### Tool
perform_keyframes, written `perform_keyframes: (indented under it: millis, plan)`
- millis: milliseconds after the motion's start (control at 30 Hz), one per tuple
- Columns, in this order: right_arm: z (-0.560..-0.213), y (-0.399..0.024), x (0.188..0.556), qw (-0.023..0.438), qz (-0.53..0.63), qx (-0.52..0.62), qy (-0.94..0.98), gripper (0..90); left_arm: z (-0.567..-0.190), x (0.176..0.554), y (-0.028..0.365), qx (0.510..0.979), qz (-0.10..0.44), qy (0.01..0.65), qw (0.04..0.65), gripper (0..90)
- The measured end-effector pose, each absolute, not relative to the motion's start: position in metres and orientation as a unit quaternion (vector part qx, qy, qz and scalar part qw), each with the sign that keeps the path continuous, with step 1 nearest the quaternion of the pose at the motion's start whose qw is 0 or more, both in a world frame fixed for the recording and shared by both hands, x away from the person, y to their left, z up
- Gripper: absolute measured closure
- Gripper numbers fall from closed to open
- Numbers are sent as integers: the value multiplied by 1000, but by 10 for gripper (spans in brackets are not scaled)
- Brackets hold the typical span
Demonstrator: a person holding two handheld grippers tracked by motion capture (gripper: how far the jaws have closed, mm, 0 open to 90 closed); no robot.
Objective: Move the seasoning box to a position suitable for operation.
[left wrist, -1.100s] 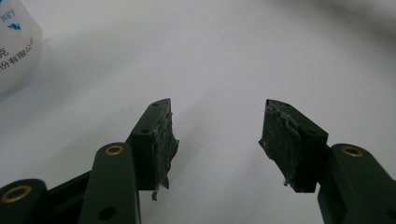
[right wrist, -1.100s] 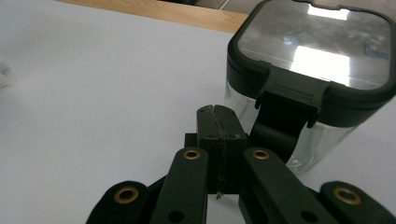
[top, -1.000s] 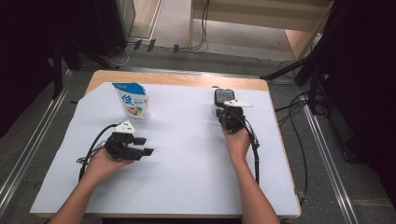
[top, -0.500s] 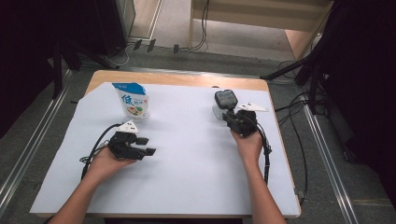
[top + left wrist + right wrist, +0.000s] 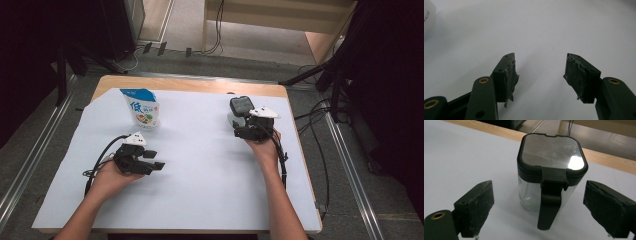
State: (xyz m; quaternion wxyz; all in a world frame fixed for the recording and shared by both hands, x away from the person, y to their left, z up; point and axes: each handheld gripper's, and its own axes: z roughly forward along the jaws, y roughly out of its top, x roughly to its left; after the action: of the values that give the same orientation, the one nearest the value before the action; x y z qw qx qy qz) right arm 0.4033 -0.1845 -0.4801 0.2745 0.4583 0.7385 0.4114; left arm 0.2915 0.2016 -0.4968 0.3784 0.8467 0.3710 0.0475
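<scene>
Jaws of right gripper [image 5: 537, 212] had just opened, canister [image 5: 551, 170] upright between them, untouched; left gripper [image 5: 540, 75] jaws apart, empty, farther off.

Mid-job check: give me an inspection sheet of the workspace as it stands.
Surface: white sheet over a wooden table.
Job's things: clear container with black lid, upright, latch hanging down.
Clutter: blue-and-white pouch standing at far left.
Grippers: right gripper jaws just opened, flanking the container, not touching; left gripper open, nothing between.
Cables: black cable trailing from the left gripper.
Surroundings: grey floor, metal rails.
</scene>
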Motion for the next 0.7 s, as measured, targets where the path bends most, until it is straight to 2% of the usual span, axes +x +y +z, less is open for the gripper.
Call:
perform_keyframes:
  millis: [400,600,700]
  plan:
    - [-495,-186,438,237,415,482,735,91,-500,282,206,838,41,386,383,423]
    - [-502,-183,452,229,410,489,735,143,-502,279,210,837,44,393,379,422]
    - [-506,-183,455,223,416,489,733,141,-503,277,211,834,45,397,381,422]
